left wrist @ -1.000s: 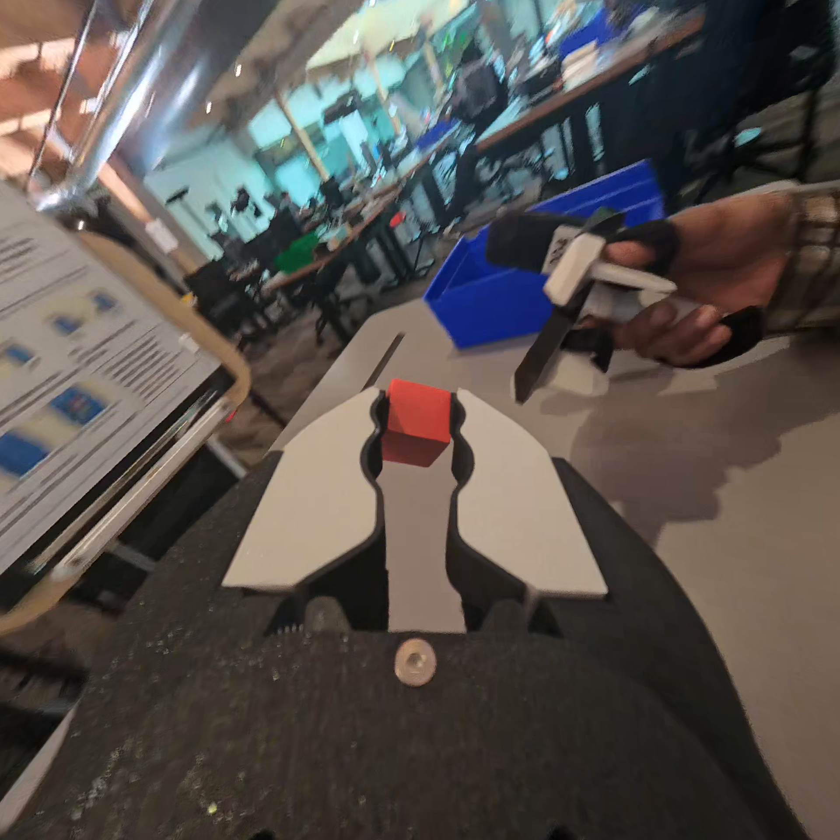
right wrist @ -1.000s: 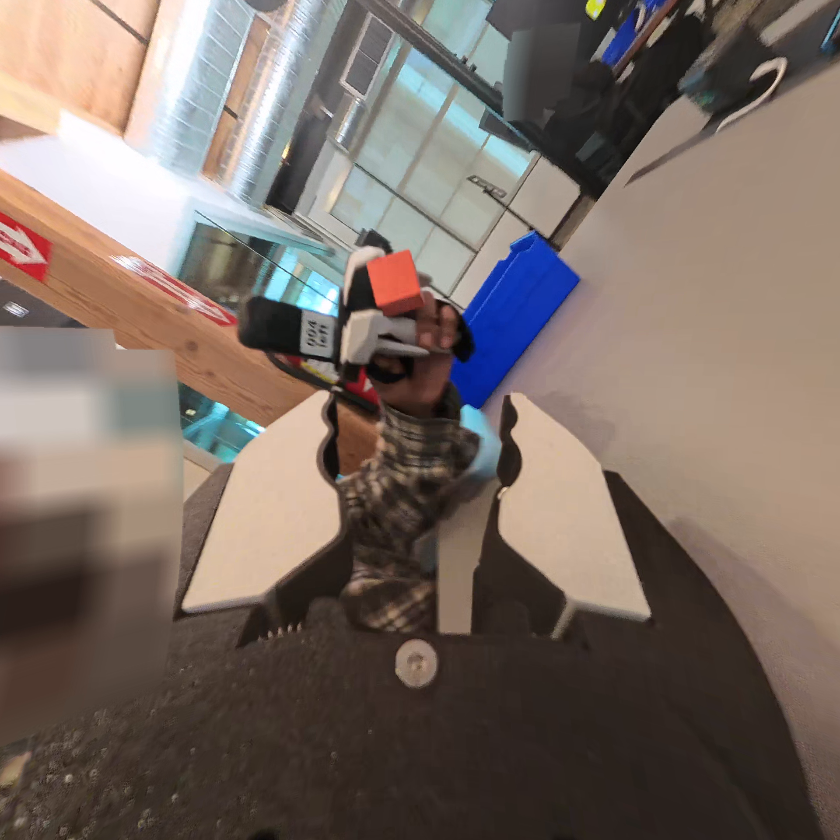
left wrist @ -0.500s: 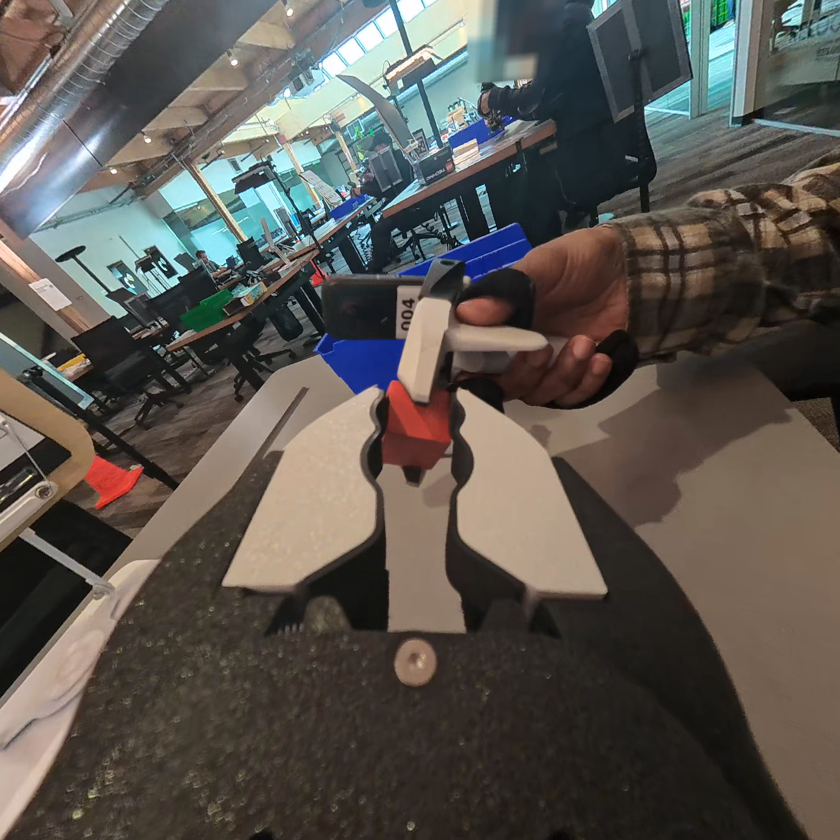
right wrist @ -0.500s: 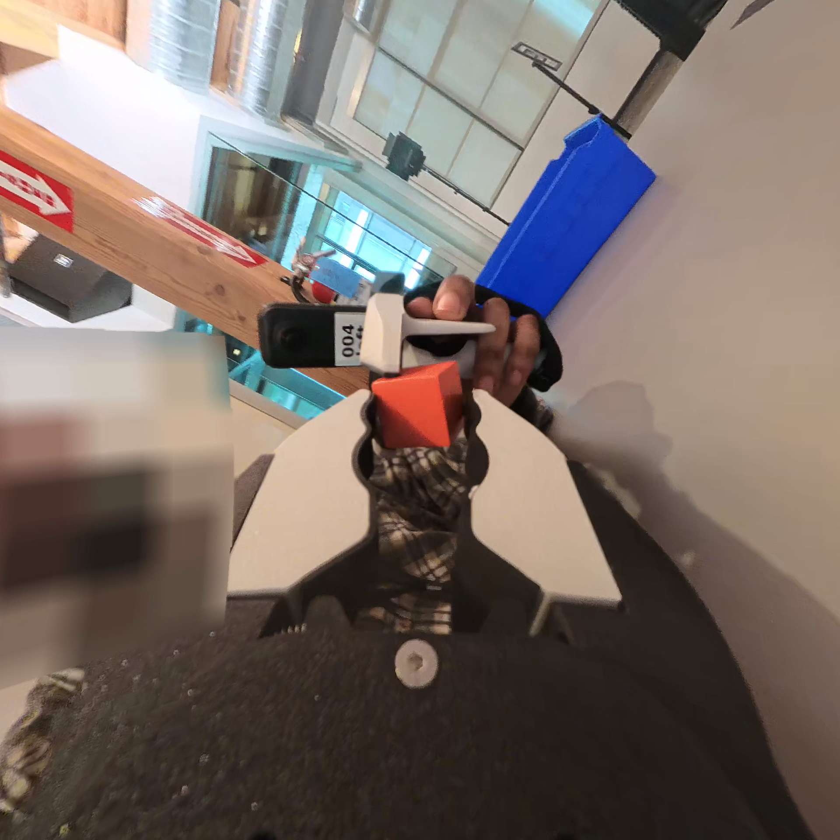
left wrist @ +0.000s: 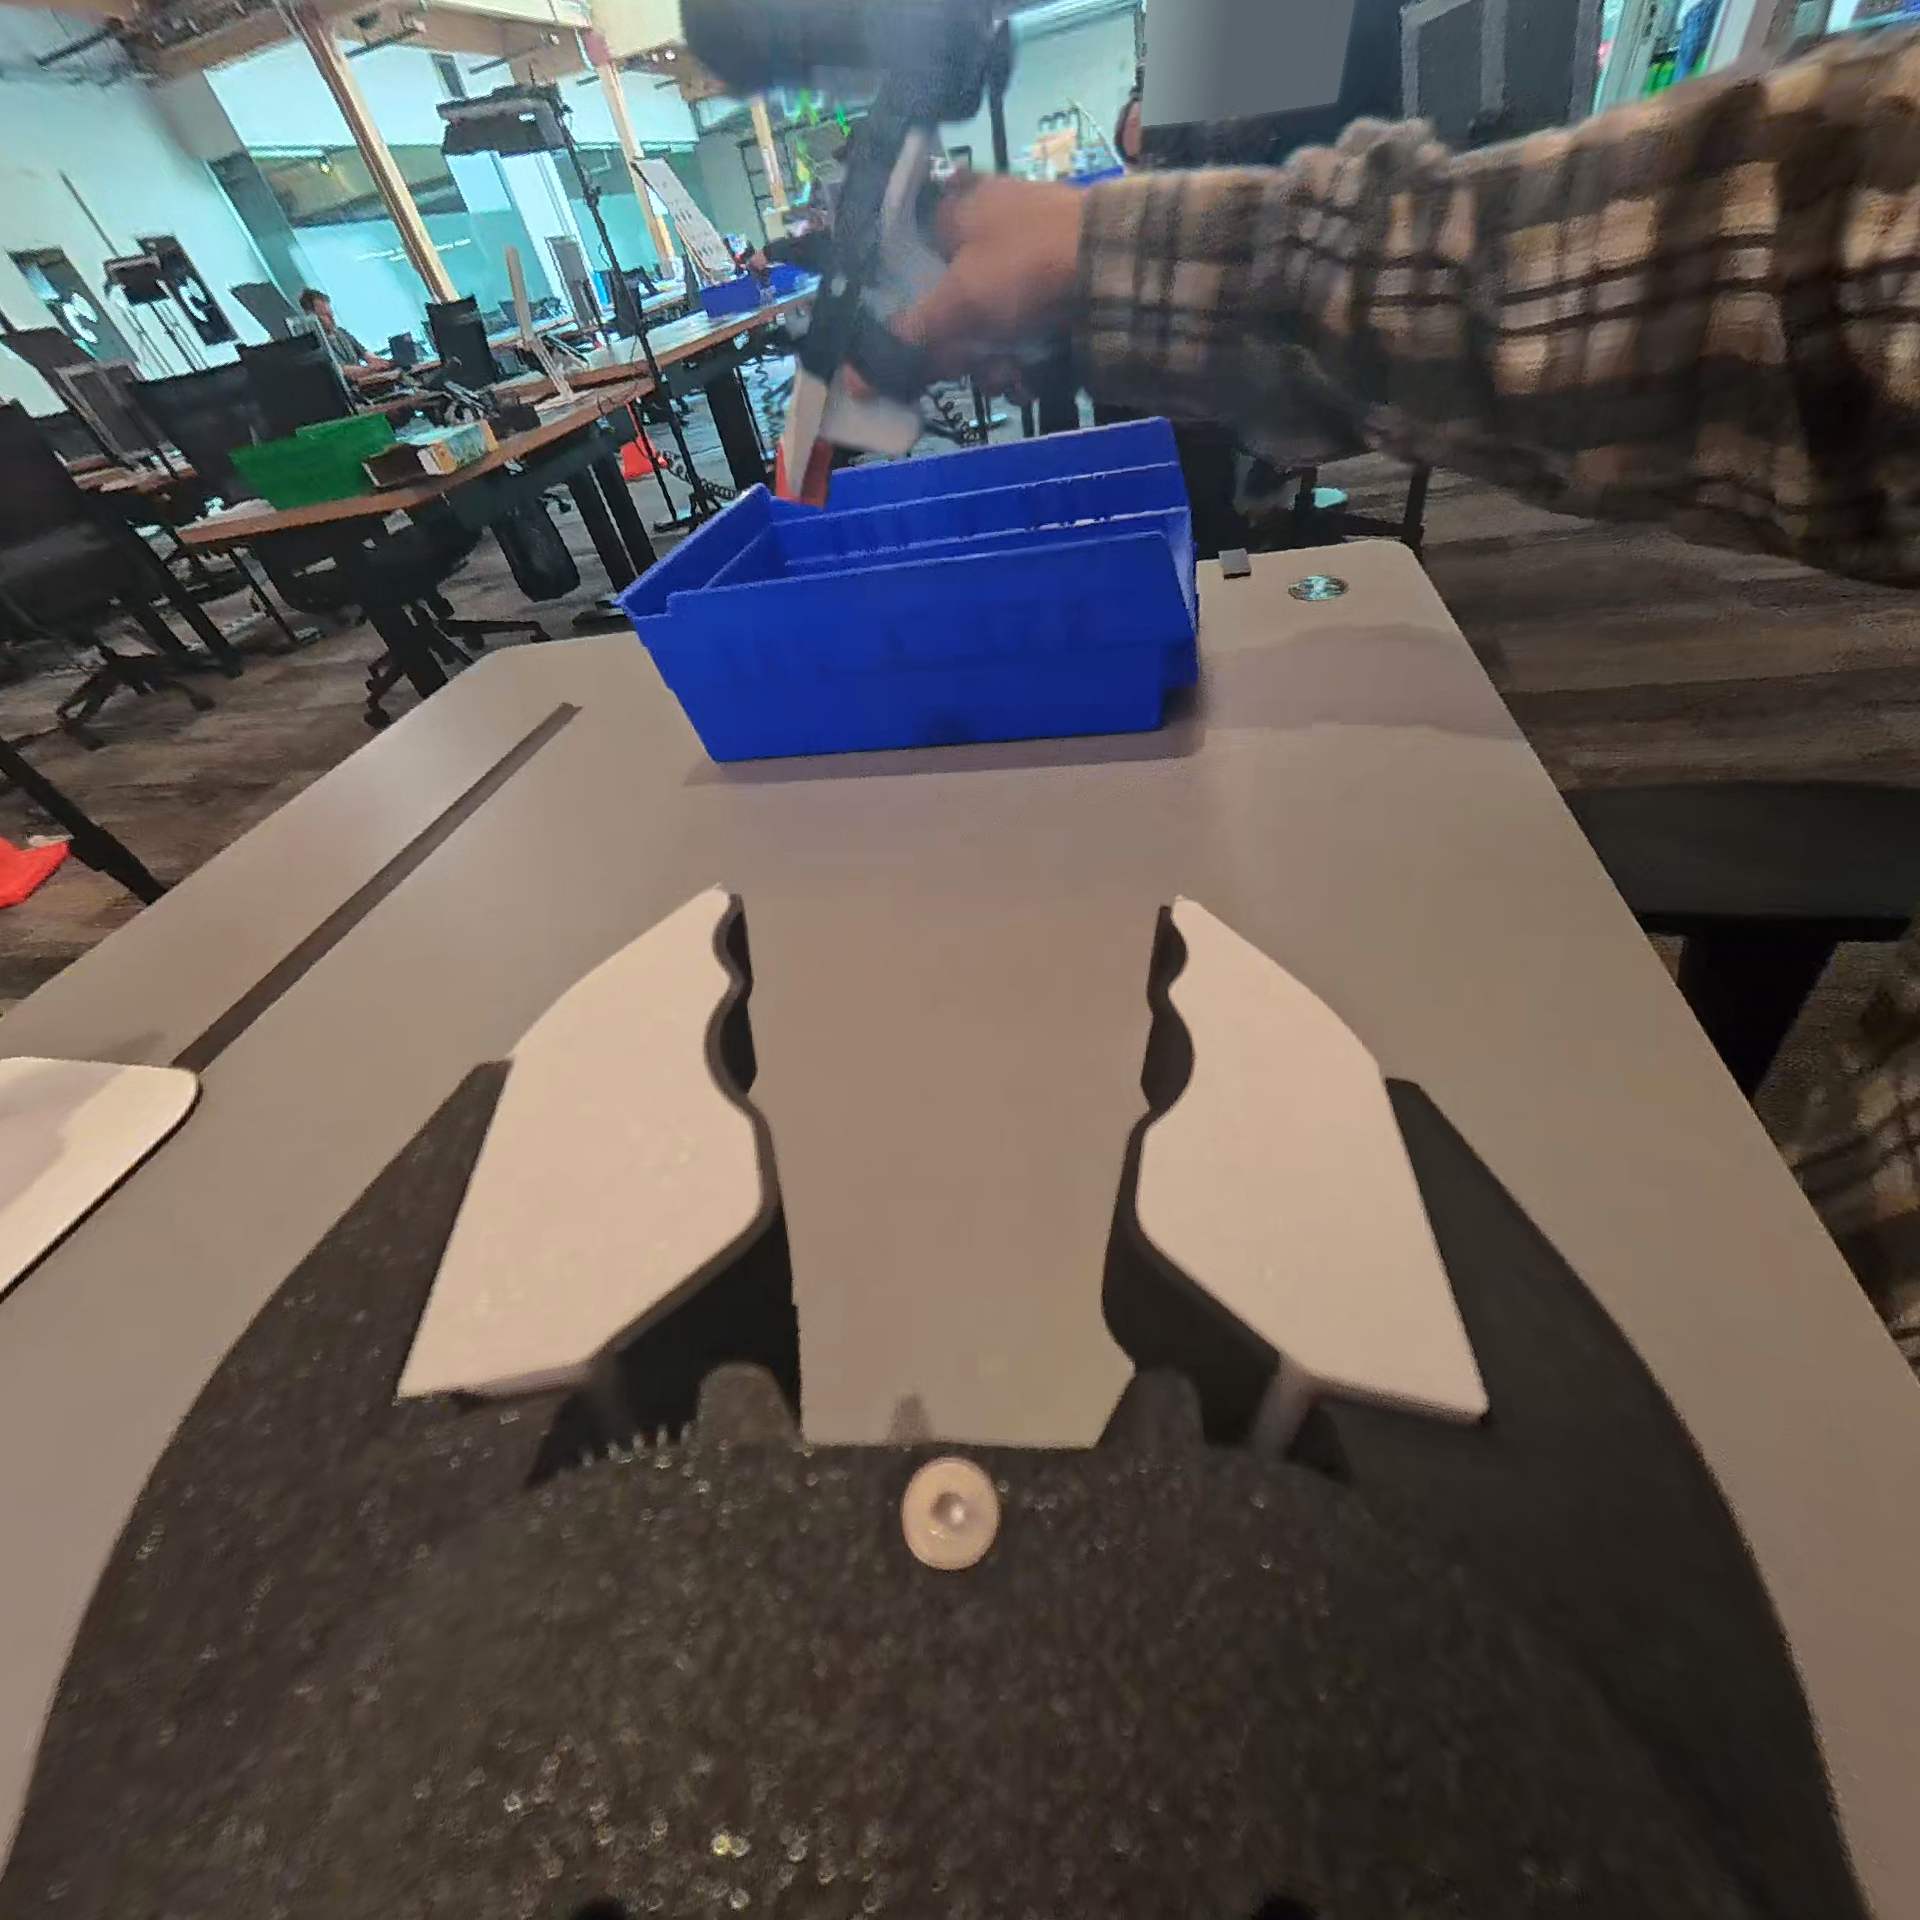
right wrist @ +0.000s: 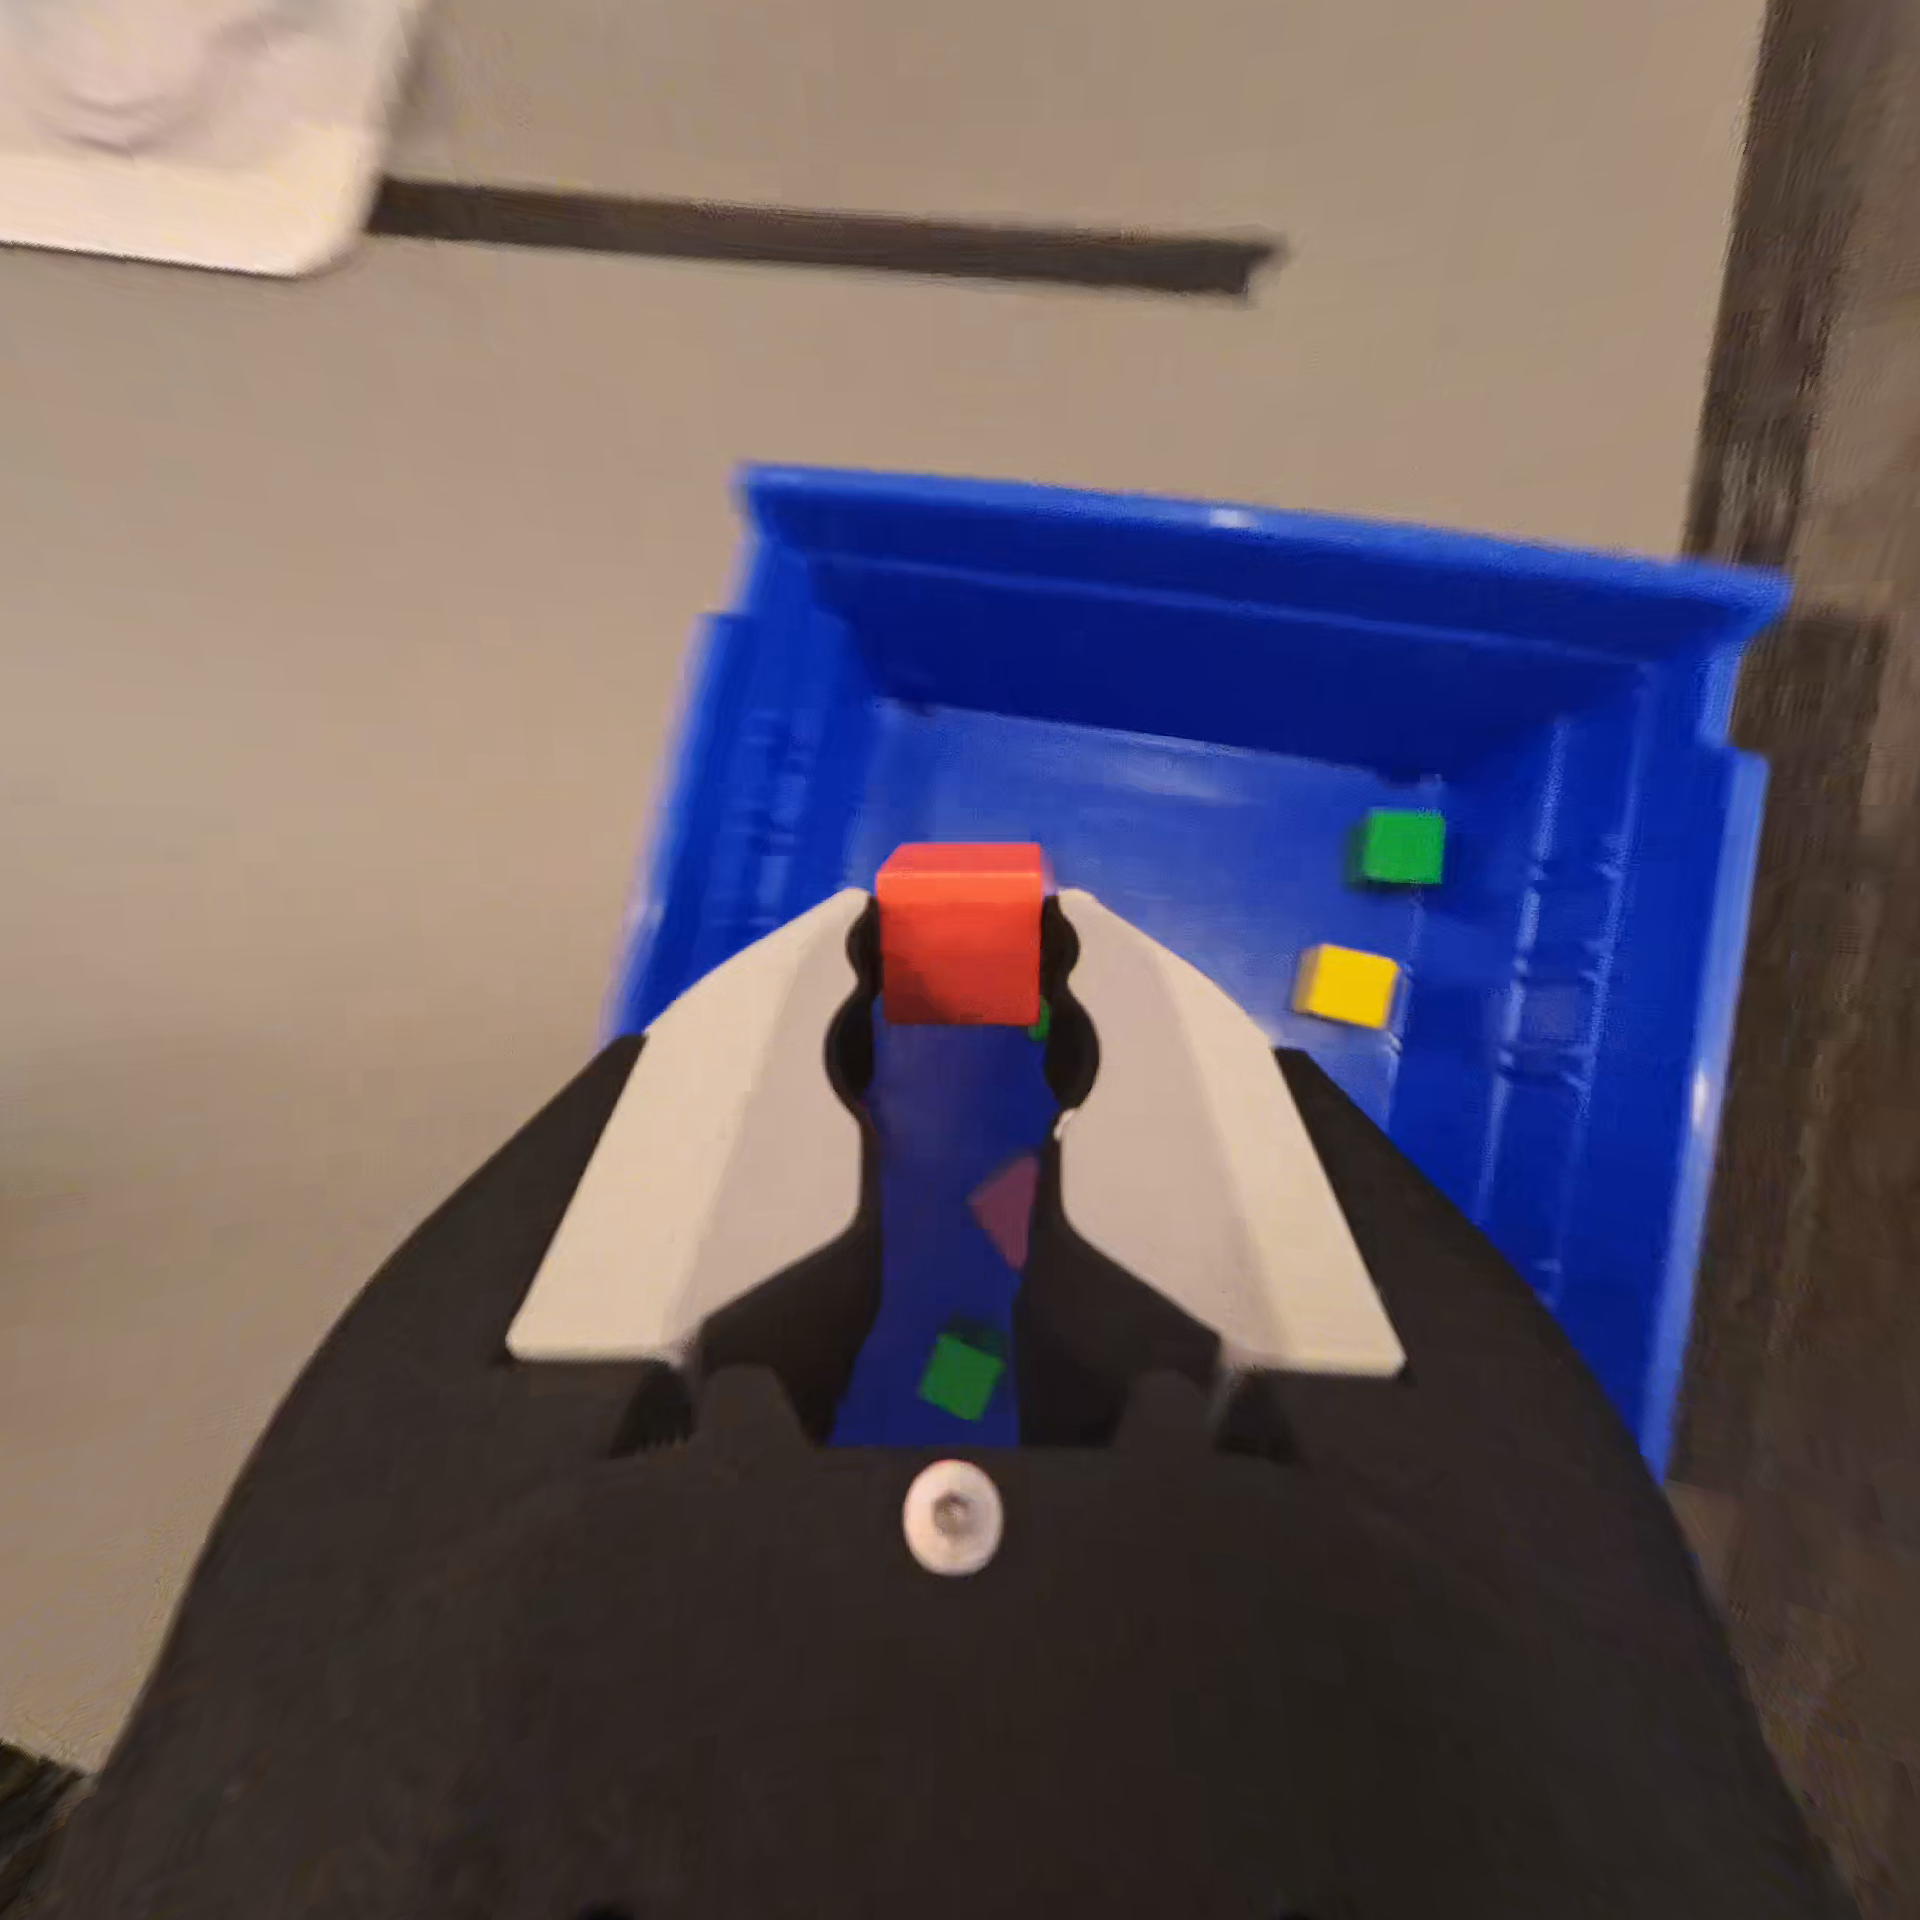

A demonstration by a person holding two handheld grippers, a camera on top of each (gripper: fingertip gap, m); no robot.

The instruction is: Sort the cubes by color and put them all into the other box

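Note:
My right gripper (right wrist: 958, 914) is shut on a red cube (right wrist: 958, 933) and holds it above the blue box (right wrist: 1299, 613), looking down into it. Inside the box lie a green cube (right wrist: 1398, 848), a yellow cube (right wrist: 1347, 985), a purple cube (right wrist: 1006, 1205) and another green cube (right wrist: 960, 1374). My left gripper (left wrist: 951, 914) is open and empty over the grey table (left wrist: 935, 831), short of the blue box (left wrist: 914, 644). In the left wrist view the right gripper (left wrist: 816, 462) shows blurred above the box's far left corner, held by a hand in a plaid sleeve (left wrist: 1455, 260).
A white pad (left wrist: 73, 1132) lies at the table's left edge; it also shows in the right wrist view (right wrist: 187, 135). A dark slot (left wrist: 384, 883) runs along the table's left side. The table edge (left wrist: 1507, 727) drops off right of the box.
The red cube passed from my left gripper to my right. The left gripper opened and drew back; the right gripper carried the cube over the blue box.

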